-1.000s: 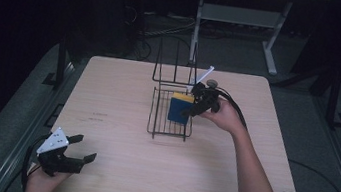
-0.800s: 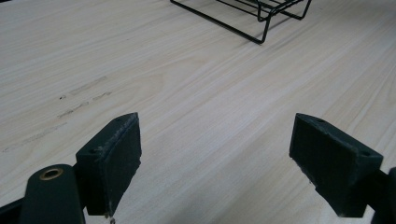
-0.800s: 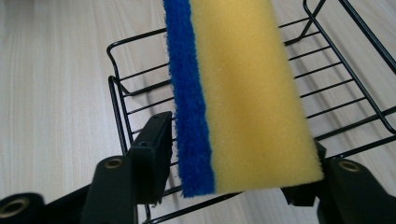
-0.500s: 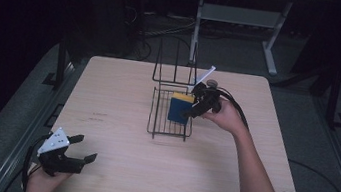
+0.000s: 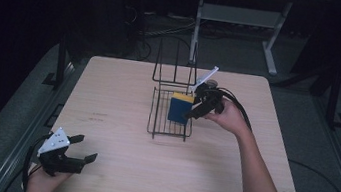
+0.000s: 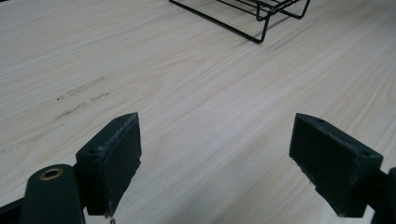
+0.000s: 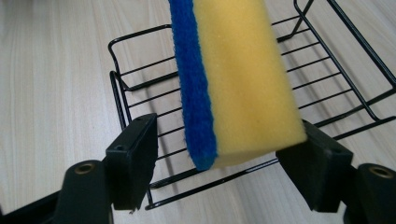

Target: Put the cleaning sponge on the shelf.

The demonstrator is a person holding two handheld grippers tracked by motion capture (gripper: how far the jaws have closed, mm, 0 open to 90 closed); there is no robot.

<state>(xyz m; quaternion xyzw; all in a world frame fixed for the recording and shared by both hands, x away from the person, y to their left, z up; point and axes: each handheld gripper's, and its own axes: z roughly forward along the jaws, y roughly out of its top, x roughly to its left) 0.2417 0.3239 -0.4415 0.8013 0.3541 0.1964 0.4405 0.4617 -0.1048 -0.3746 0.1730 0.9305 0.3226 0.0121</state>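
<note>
While the left gripper (image 5: 81, 148) rests at the near left corner of the wooden table (image 5: 124, 89), its jaws are spread wide over bare wood, with open board all around it. Well apart, the right gripper (image 7: 219, 161) is at the black wire rack (image 5: 171, 119) near the table's middle. A yellow sponge with a blue scouring face (image 7: 233, 79) stands between its parted jaws above the rack; the yellow side touches one jaw, the blue side stands clear of the other. Faint dark scuffs (image 6: 79, 95) mark the wood; no writing is legible.
</note>
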